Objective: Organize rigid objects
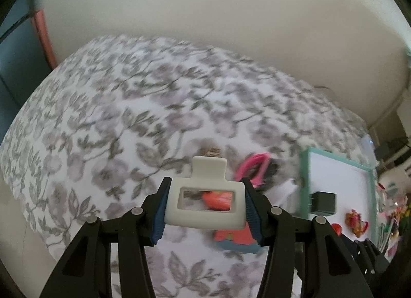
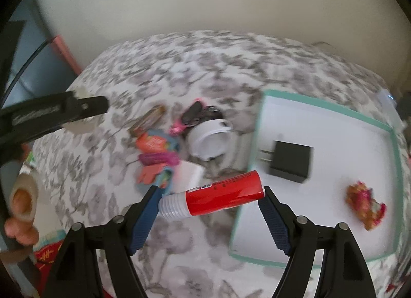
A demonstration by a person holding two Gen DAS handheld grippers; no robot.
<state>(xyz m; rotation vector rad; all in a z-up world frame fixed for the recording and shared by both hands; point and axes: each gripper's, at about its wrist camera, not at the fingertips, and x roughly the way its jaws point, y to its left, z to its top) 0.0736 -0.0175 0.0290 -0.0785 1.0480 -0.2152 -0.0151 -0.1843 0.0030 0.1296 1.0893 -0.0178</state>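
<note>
With left gripper (image 1: pixel 205 205) clamped on white hair claw (image 1: pixel 207 204) and right gripper (image 2: pixel 210 195) pinching red glue stick (image 2: pixel 218 196) endwise, carry level into teal-rimmed tray (image 2: pixel 394 154), clearing black charger (image 2: pixel 290 160)

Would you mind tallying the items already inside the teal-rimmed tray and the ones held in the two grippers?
In the tray: 2 (black charger, small colourful toy)
In the left gripper: 1 (white hair clip)
In the right gripper: 1 (red tube)
Total: 4
</note>
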